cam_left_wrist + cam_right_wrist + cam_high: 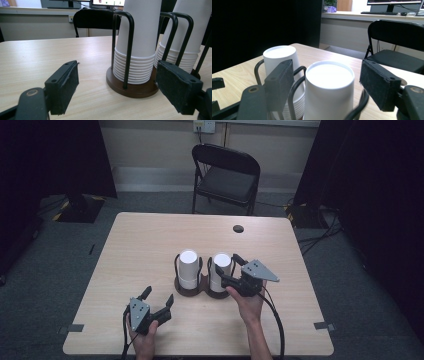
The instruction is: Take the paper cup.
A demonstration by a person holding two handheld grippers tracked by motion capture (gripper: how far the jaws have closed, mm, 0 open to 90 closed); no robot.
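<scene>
Two stacks of upturned white paper cups stand in a black wire holder with a brown base (189, 291) at the table's middle: a left stack (188, 267) and a right stack (220, 261). My right gripper (227, 263) reaches around the top of the right stack (329, 87). Its jaws straddle the top cup with a narrow gap showing on each side. The left stack (279, 55) stands just beyond its left jaw. My left gripper (158, 295) rests open near the table's front, aimed at the holder base (132, 90), with nothing between its jaws.
The wooden table (140, 245) has a round cable hole (238, 228) at the back right. A black folding chair (227, 175) stands behind the table. Tape marks sit at the front corners (75, 327).
</scene>
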